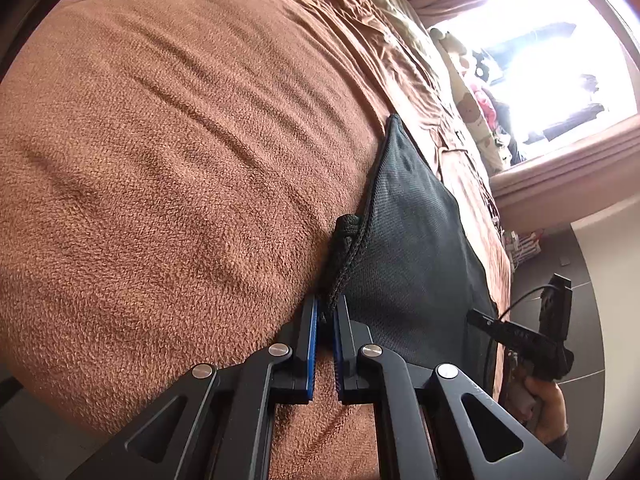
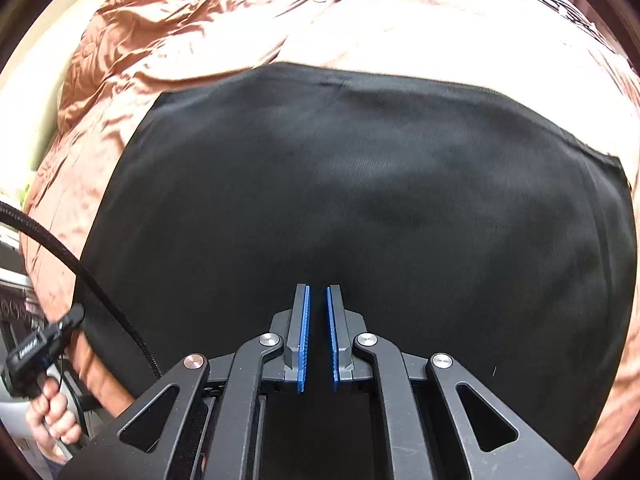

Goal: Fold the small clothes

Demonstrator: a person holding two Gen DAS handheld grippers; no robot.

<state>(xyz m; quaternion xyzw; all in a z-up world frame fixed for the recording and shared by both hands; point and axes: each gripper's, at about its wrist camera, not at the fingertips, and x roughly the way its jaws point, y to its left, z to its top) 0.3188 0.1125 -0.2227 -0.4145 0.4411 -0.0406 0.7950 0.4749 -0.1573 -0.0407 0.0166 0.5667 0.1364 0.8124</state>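
Your left gripper [image 1: 327,307] is pinched on the thick black edge of the garment [image 1: 412,240] at its fingertips. Your right gripper [image 2: 318,289] hovers low over the garment [image 2: 360,200], fingers narrow with a small gap, nothing between them. The garment lies spread on the brown blanket [image 1: 160,160].

Under me a bed [image 1: 160,160] covered by a fuzzy brown fleece blanket [image 2: 400,32] carries a flat black mesh-fabric garment [image 2: 360,200].
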